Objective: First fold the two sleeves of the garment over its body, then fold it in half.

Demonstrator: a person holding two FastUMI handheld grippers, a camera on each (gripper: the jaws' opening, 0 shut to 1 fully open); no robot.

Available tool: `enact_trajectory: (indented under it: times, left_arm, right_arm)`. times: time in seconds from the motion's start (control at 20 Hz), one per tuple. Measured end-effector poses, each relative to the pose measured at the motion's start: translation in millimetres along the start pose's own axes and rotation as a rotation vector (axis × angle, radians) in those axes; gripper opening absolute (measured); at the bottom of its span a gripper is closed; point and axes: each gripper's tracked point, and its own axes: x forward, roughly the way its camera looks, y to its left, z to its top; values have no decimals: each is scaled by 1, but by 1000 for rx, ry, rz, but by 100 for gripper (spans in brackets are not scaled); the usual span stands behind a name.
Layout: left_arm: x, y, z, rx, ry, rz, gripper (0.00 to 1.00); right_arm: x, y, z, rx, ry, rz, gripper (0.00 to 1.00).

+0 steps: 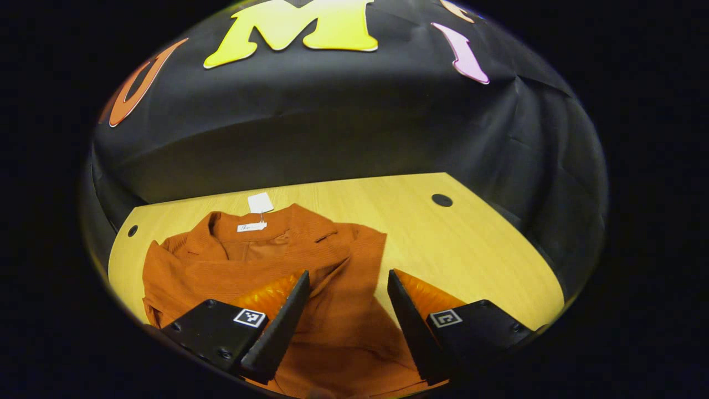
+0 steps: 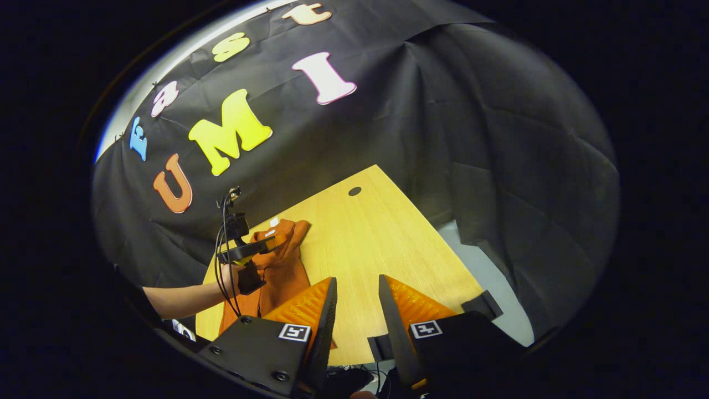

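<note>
garment (image 1: 260, 266) of rust-orange ribbed cloth lies on the pale wooden counter (image 1: 443, 244), collar toward the black cloth wall (image 1: 332, 122), gathered into a narrow shape on the counter's left part as the left gripper view frames it. that view shows its collar area close up, with a white neck label (image 1: 252, 226) inside the collar and a white hang tag (image 1: 260, 203) lying on the wood just beyond it. two dark round holes sit in the counter near its far edge, one (image 1: 442, 200) well to the right of the garment and one (image 1: 132, 230) at the far left corner. the left tool (image 1: 348, 280) hangs above the garment's lower body with its jaws wide apart, nothing between them; cloth shows through the gap.

the right gripper view, from farther back and off to one side, takes in the whole counter (image 2: 376, 244), a strip of grey floor (image 2: 487, 266) past its right edge, and the garment (image 2: 279, 266) small at the far left of the wood. it also shows a bare forearm and hand (image 2: 230, 277) holding the left tool (image 2: 266, 244) over the collar end, a cable looping from it. the right tool (image 2: 357, 288) hangs over bare wood near the counter's front edge, jaws parted to a moderate gap, holding nothing, well apart from the garment.
</note>
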Motion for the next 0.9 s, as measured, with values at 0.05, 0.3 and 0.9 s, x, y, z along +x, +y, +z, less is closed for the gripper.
enact_trajectory:
  times: [0.05, 0.3, 0.9]
  left_arm:
    - [-14, -4, 7, -8, -24, -10, 92]
    - [-131, 25, 48, -32, -198, 46, 93]
    - [-318, 172, 5, -98, -353, 119, 97]
  right_arm:
    - [5, 7, 0, -15, -3, 13, 51]
    - [34, 85, 7, -162, -65, 171, 75]
    - [56, 232, -34, -332, -202, 187, 90]
